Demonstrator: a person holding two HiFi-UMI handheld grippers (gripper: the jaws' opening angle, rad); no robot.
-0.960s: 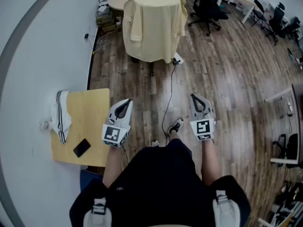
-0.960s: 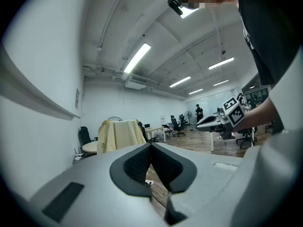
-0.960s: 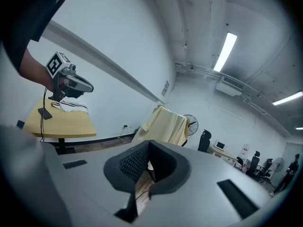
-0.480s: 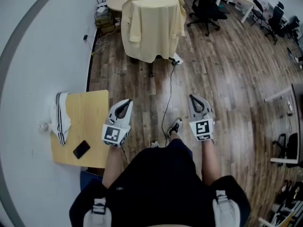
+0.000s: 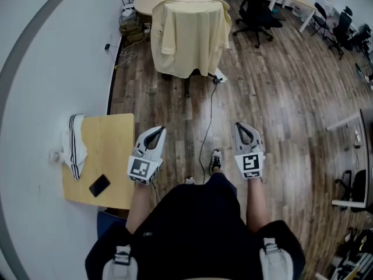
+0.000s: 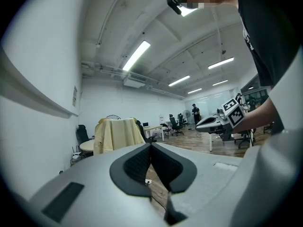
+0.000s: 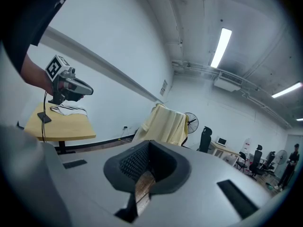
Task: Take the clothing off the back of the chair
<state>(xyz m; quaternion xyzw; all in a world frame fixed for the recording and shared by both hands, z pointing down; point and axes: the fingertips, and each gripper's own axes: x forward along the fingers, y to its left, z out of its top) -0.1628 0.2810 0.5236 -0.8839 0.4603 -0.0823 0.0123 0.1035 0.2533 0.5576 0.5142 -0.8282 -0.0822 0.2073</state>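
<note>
A pale yellow shirt [image 5: 189, 37] hangs over the back of a chair [image 5: 187, 81] at the far end of the wooden floor, and shows too in the left gripper view as the shirt [image 6: 115, 133] and in the right gripper view as the shirt [image 7: 163, 125]. My left gripper [image 5: 155, 133] and right gripper [image 5: 242, 128] are held low in front of the person's body, well short of the chair. Both are shut with nothing between the jaws. Each points toward the chair.
A small wooden table [image 5: 108, 156] stands at the left against the wall, with a striped white cloth [image 5: 74, 146] and a black phone [image 5: 99, 185] on it. A black cable [image 5: 208, 127] runs along the floor to the chair. Office chairs [image 5: 254, 13] and desks stand beyond.
The person has stepped a little; the shoe on the floor shifted and both grippers sit slightly lower in the head view. The shirt still hangs on the chair.
</note>
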